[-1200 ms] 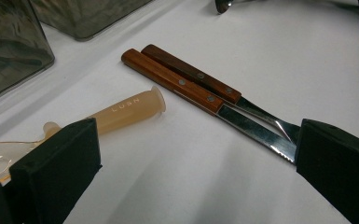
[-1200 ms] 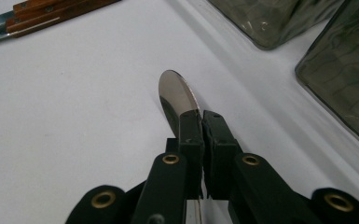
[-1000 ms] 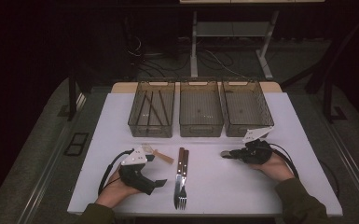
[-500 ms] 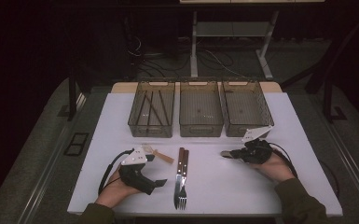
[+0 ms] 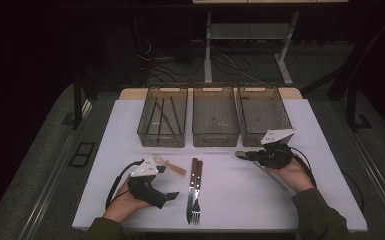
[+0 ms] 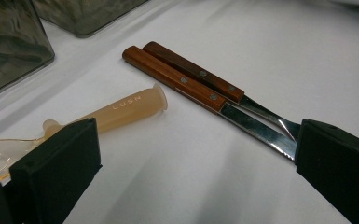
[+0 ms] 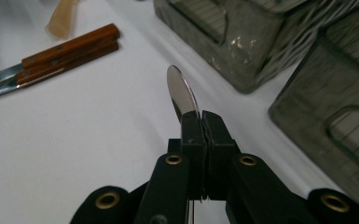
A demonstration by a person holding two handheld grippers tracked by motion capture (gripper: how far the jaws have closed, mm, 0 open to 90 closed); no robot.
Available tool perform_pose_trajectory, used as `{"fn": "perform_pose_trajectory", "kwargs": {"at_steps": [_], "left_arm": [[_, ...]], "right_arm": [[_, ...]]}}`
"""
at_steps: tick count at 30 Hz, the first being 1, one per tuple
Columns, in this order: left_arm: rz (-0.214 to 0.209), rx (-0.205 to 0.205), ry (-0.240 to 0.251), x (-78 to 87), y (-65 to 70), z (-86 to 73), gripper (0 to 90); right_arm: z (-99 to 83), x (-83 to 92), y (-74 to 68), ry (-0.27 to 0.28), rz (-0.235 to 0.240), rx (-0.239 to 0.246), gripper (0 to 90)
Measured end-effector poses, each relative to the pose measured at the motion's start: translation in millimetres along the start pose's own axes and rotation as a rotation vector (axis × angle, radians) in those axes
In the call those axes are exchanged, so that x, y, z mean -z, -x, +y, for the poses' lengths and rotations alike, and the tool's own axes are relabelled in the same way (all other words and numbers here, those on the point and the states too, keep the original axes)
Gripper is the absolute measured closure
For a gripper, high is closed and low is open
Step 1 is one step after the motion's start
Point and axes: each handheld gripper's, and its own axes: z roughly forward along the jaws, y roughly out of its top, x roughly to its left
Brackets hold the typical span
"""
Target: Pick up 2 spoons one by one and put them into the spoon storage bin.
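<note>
My left gripper [image 5: 166,186] [image 6: 196,163] rests on the white table [image 5: 240,200], open wide with nothing between its jaws. Just ahead of it lie a translucent plastic spoon with a beige handle [image 5: 167,164] [image 6: 121,109], a wood-handled knife [image 6: 172,77] and a wood-handled fork [image 5: 194,210] [image 6: 191,67], the last two side by side. My right gripper [image 5: 247,154] [image 7: 200,126] is shut on a shiny metal utensil [image 7: 179,93]. Its rounded end sticks out past the jaws, low over the table near the bins. What kind of utensil it is I cannot tell.
Three translucent grey bins stand in a row at the back. The left bin [image 5: 162,135] holds several dark sticks. Nothing shows in the middle bin [image 5: 215,135] or the right bin [image 5: 280,125]. The right bin stands just beyond my right gripper.
</note>
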Motion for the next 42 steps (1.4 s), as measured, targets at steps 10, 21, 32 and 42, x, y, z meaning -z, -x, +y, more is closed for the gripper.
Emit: {"fn": "perform_pose_trajectory", "kwargs": {"at_steps": [10, 21, 32, 42], "left_arm": [[0.008, 0.019, 0.014, 0.8, 0.0, 0.0, 0.0], [0.01, 0.014, 0.01, 1.1, -1.2, 0.0, 0.0], [0.007, 0.011, 0.01, 0.9, -0.8, 0.3, 0.0], [0.004, 0.008, 0.007, 0.3, -0.2, 0.9, 0.0]], "right_arm": [[17.3, 6.8, 6.6, 0.052, -0.039, -0.031, 88.7], [36.5, 12.0, 12.4, 0.105, -0.075, -0.077, 88.7], [62.6, 13.2, 16.5, 0.134, -0.103, -0.09, 88.7], [87.4, 7.1, 24.1, 0.154, -0.14, -0.108, 88.7]]}}
